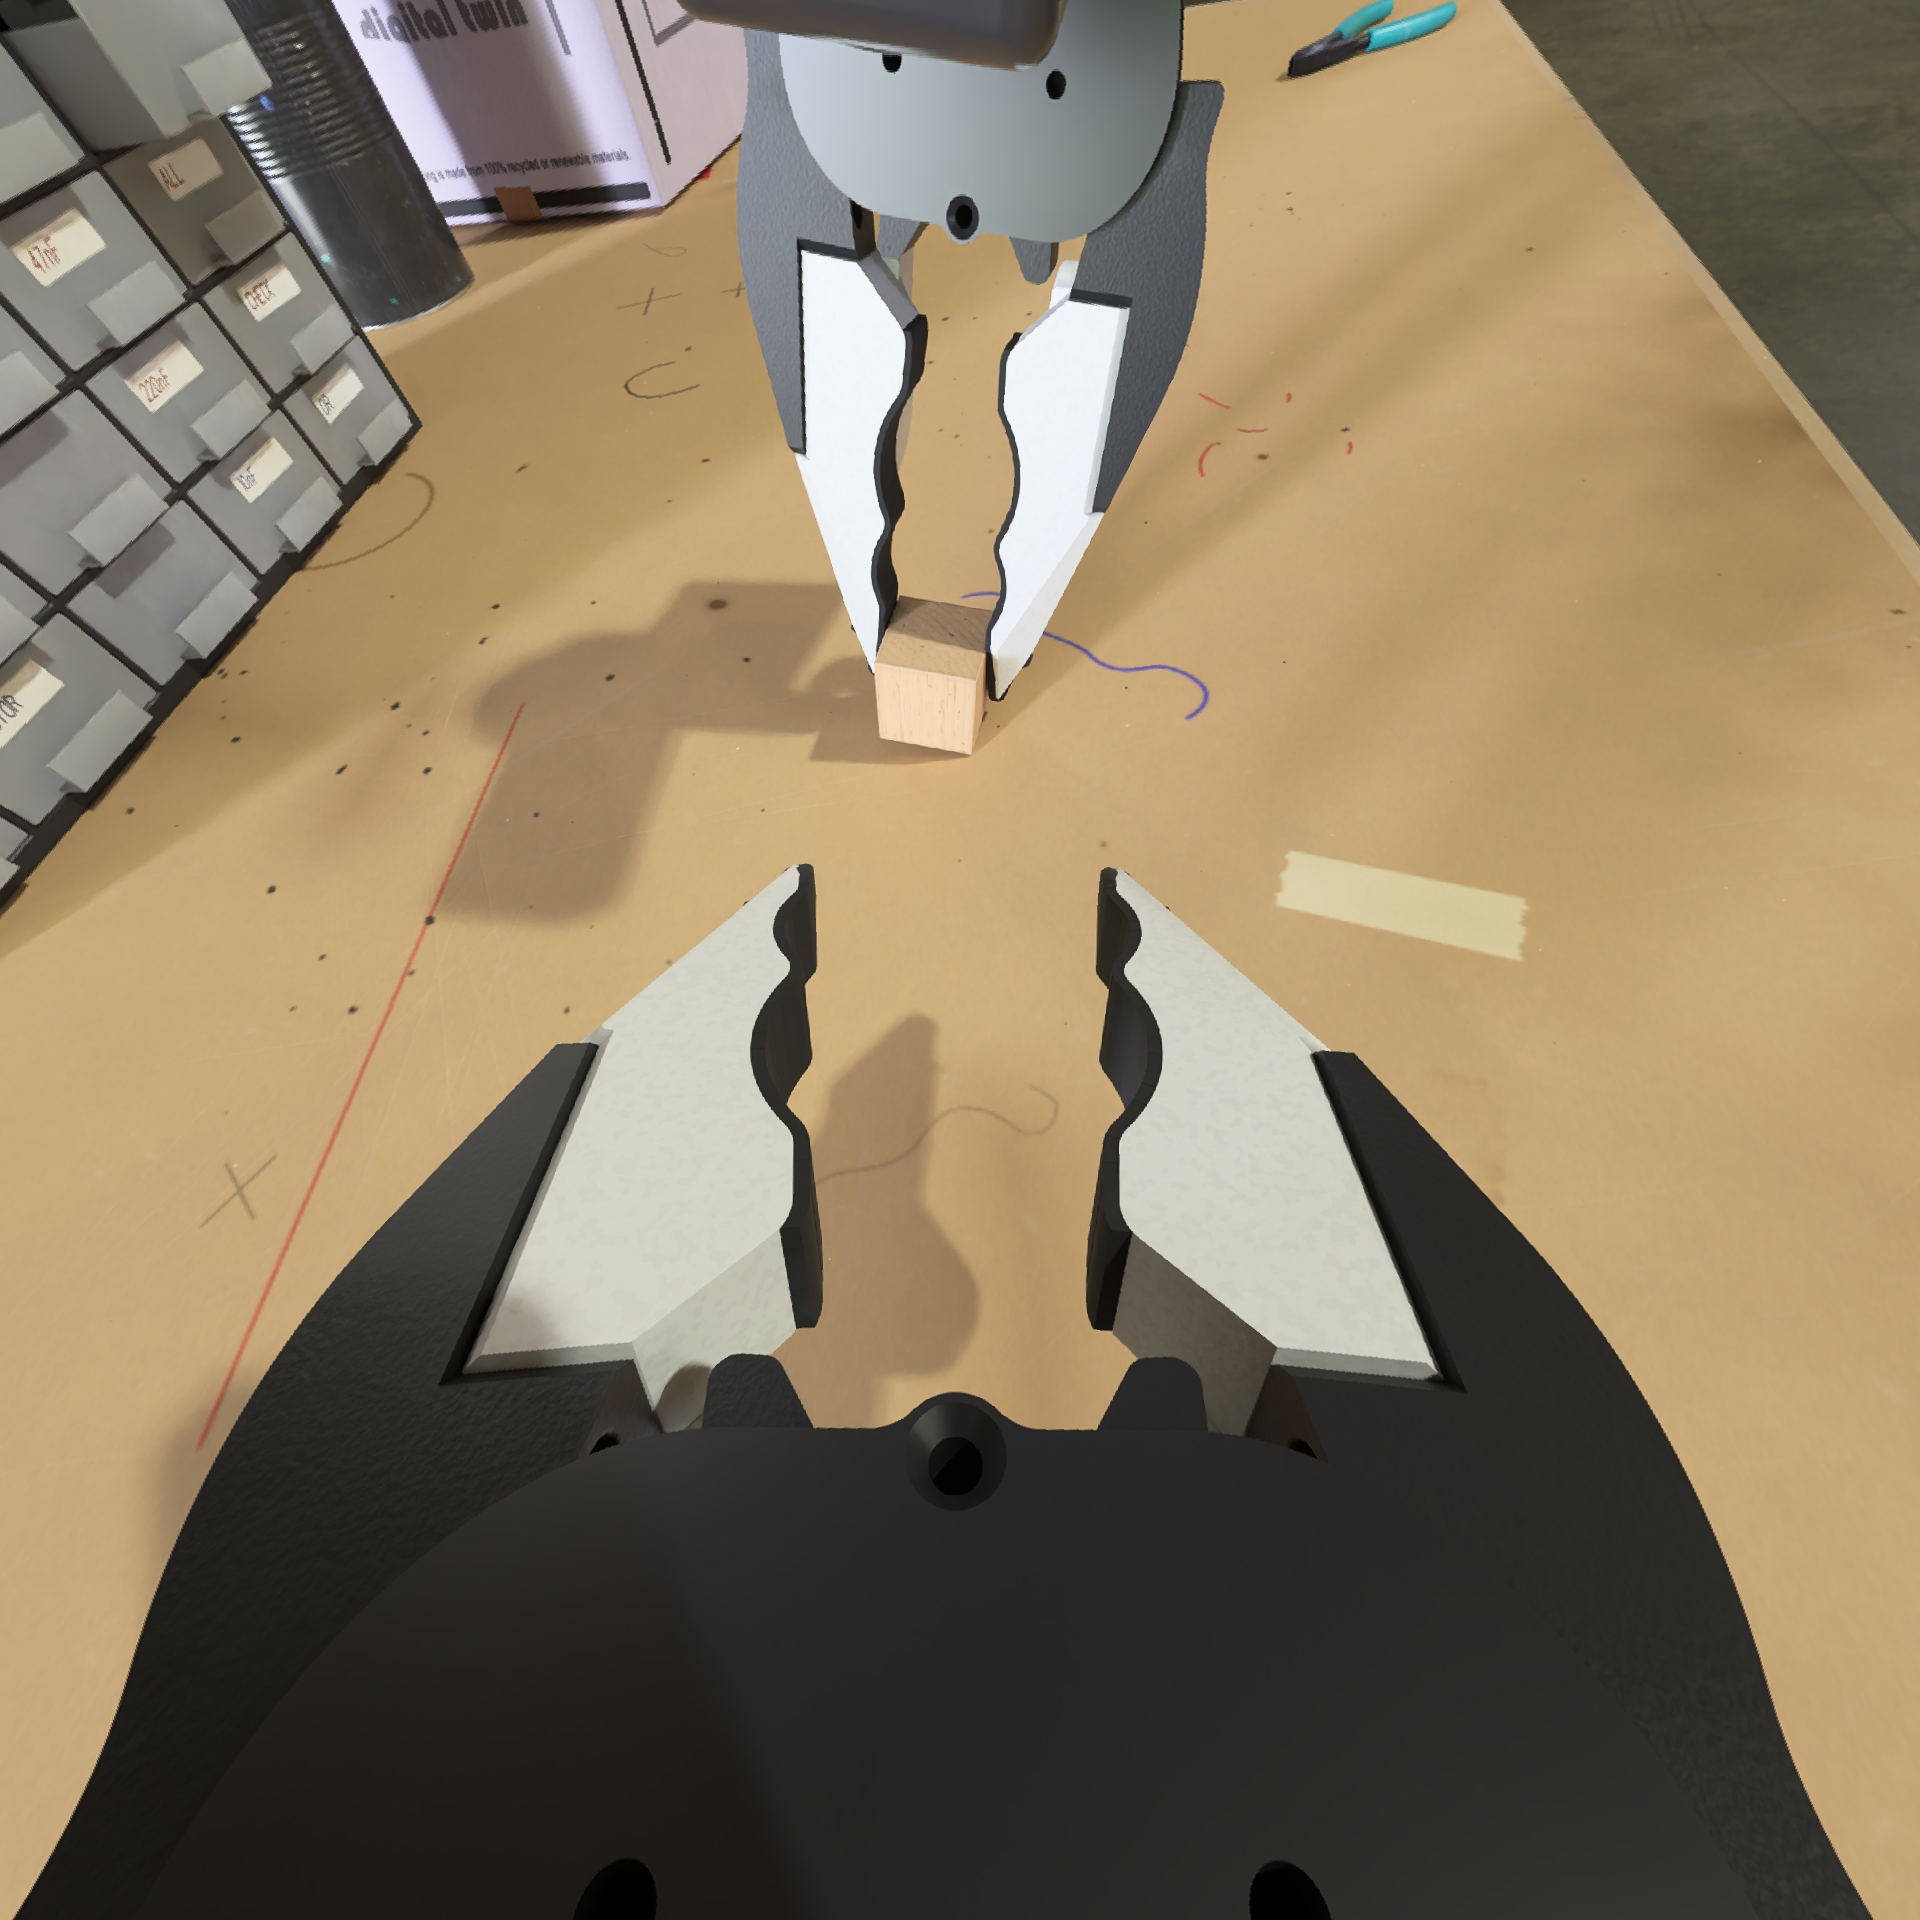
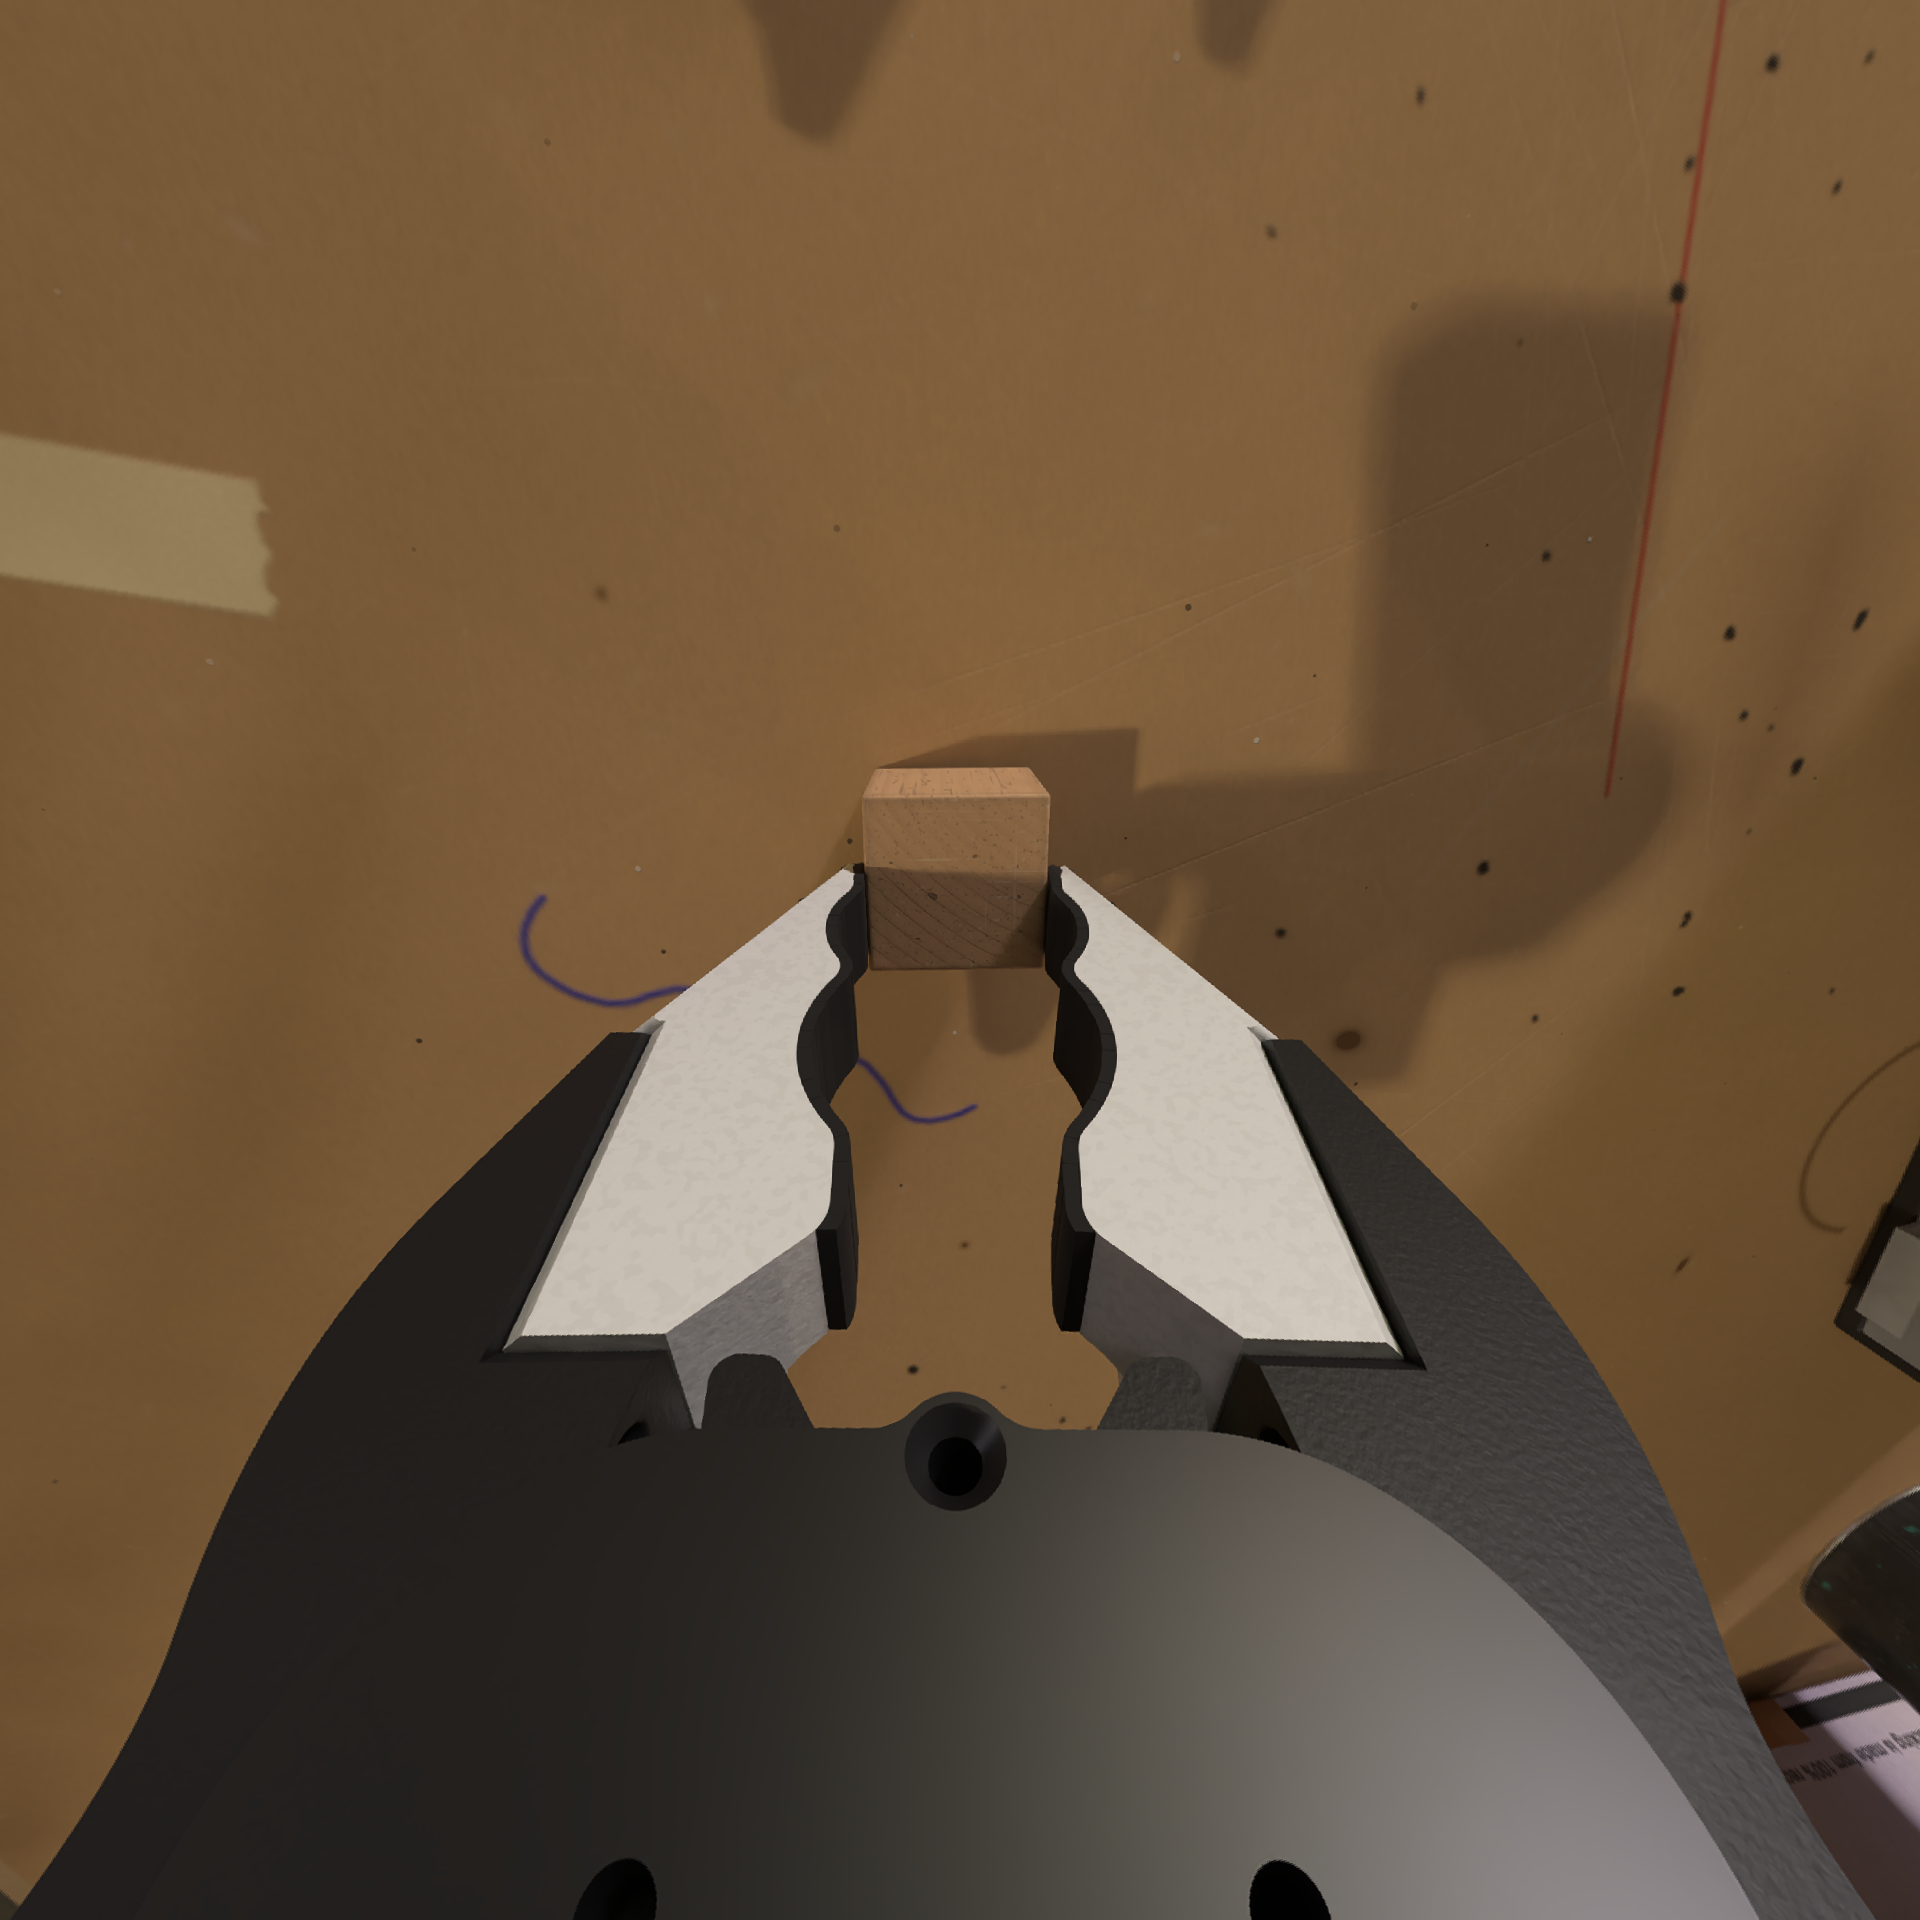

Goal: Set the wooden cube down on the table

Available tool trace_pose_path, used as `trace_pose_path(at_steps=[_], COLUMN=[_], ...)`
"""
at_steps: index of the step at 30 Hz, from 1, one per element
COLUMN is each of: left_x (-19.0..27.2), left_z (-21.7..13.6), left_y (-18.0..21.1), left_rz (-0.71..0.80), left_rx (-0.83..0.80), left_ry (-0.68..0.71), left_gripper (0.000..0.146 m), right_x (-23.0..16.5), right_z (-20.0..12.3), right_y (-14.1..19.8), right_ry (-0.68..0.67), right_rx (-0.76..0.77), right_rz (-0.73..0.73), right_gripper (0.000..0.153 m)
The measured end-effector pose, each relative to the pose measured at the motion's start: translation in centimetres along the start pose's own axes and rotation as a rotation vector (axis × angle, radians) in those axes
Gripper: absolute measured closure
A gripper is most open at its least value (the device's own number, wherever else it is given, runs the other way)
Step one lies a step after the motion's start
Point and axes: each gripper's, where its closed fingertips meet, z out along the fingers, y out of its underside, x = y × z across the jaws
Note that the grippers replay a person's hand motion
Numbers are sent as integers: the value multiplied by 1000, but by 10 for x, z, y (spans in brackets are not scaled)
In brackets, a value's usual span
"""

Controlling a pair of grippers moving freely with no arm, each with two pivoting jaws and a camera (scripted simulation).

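A small wooden cube point(image 1: 928, 704) sits low on the brown table point(image 1: 1351, 644), its underside at the surface with a shadow beside it. My right gripper point(image 1: 932, 673) points down from the far side, and its two white fingers press on the cube's sides. In the right wrist view the cube point(image 2: 954, 821) is pinched between the tips of my right gripper point(image 2: 954, 883). My left gripper point(image 1: 956, 883) is open and empty, a short way in front of the cube and above the table.
A grey drawer cabinet point(image 1: 156, 416) stands along the left. A metal can point(image 1: 343, 208) and a white box point(image 1: 540, 104) stand behind it. Teal-handled pliers point(image 1: 1371, 31) lie at the far right. A strip of tape point(image 1: 1403, 902) lies on the table. The table edge point(image 1: 1766, 364) runs along the right.
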Motion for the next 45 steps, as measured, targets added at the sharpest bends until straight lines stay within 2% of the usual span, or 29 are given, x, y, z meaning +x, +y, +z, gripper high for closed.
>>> trace_pose_path(at_steps=[23, 32, 38, 45], left_x=[2, 2, -1, -3], left_z=[-2, -4, -14, -31], left_y=[6, 5, 1, -2], left_rz=[15, 15, -14, -29], left_rx=[-22, -11, 31, 57], left_ry=[-17, -22, -49, -97], left_gripper=[92, 92, 92, 92], right_x=[-1, -2, 2, -3], right_z=[3, 1, -23, -60], right_y=[-8, -12, -16, -16], right_ry=[-53, -55, -14, 12], right_rx=[36, 57, 170, 372], right_rz=[-5, -4, 41, 91], right_gripper=[119, 108, 93, 86])
